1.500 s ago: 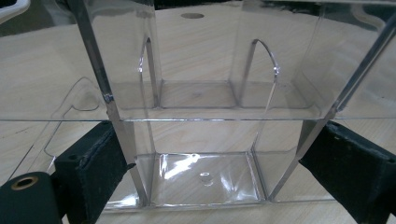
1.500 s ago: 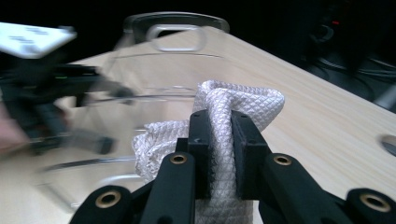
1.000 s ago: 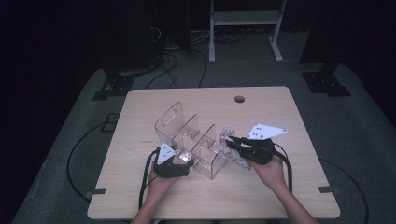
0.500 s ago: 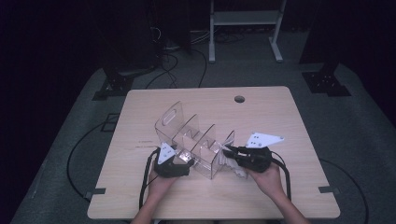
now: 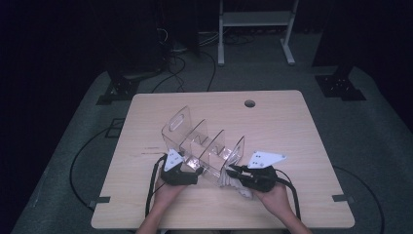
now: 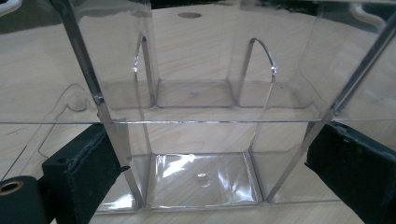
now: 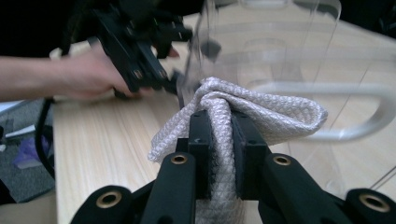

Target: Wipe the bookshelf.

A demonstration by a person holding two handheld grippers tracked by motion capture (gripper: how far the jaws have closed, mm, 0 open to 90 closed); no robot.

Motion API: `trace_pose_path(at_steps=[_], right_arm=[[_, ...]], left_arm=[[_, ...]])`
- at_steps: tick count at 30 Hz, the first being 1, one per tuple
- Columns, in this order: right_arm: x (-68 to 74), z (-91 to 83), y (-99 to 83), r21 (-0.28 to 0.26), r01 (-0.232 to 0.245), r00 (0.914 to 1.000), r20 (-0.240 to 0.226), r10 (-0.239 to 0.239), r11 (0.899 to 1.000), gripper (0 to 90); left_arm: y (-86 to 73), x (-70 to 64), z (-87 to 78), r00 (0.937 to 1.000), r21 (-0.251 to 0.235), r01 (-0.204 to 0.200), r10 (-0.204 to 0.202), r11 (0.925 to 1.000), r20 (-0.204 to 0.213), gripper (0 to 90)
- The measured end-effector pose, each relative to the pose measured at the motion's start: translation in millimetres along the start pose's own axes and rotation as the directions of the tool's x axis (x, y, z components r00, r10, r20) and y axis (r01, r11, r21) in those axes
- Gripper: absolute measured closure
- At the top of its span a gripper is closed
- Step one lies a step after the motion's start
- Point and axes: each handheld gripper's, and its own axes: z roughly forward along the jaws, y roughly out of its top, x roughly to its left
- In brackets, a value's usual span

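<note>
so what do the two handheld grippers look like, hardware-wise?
Both are black: the left gripper and right gripper each carry a pale grey three-cornered plate with small holes on top and trail a black cable. In the right gripper view, brass-coloured rivets sit on the jaw arms, with flat black pads. Forearms are bare, no sleeves.

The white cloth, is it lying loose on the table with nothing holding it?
No, the right tongs are squeezed shut on the white cloth, pinching a fold of it between their black jaws.
</note>
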Motion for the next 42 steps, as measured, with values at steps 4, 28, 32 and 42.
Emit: trace_pose_path(at_steps=[4, 28, 32, 42], right_arm=[[-6.4, 7.0, -15.3, 0.005, -0.051, 0.9986, -0.014, 0.051, 0.999, 79.3], [-26.5, 11.3, -43.3, 0.042, -0.132, 0.9909, 0.028, 0.131, 0.99, 79.3], [-35.4, 6.4, -45.2, 0.047, -0.15, 0.9877, 0.052, 0.148, 0.988, 79.2], [-46.8, -9.2, -55.0, 0.059, -0.183, 0.9808, 0.08, 0.178, 0.981, 79.2]], left_arm=[[0.0, -0.5, 0.2, 1.0, 0.001, -0.006, 0.006, 1.0, 0.007, 4.1], [-0.4, -6.1, 0.8, 0.9969, -0.002, -0.033, 0.033, 0.9995, 0.072, 3.6], [-0.3, -9.4, 2.9, 0.9952, -0.006, -0.035, 0.036, 0.9994, 0.091, 3.7], [1.7, -22.9, 6.7, 0.9874, -0.004, -0.057, 0.057, 0.9984, 0.147, 4.0]])
